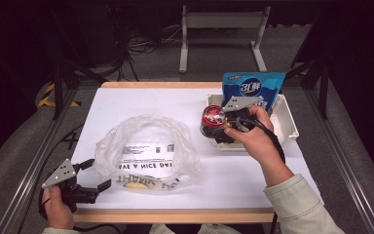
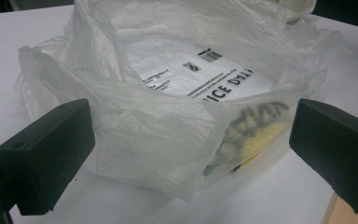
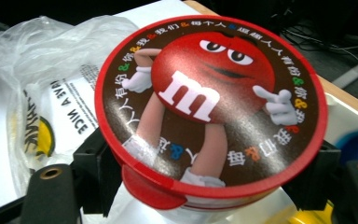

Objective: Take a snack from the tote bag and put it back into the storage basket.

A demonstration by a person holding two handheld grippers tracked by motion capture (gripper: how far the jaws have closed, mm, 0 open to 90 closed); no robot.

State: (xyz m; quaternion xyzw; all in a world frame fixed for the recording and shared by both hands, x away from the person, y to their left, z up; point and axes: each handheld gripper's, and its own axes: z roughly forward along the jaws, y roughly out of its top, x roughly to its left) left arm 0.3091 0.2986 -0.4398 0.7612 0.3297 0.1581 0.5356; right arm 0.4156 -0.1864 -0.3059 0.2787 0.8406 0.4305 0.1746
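While the right tool (image 3: 205, 186) grips a candy tub (image 3: 212, 107), the left tool (image 2: 191, 154) gapes before a bag (image 2: 168, 93).

A round candy tub (image 3: 209, 107) with a red-rimmed lid, printed with a red cartoon candy figure and a ring of coloured characters on brown, sits clamped by its sides between the jaws of the right gripper (image 1: 222, 127), lid facing up. Just ahead of the left gripper (image 1: 93, 174), whose jaws stand apart, a crumpled clear plastic bag (image 2: 177, 107) lies open-mouthed on the table, black lettering on it.
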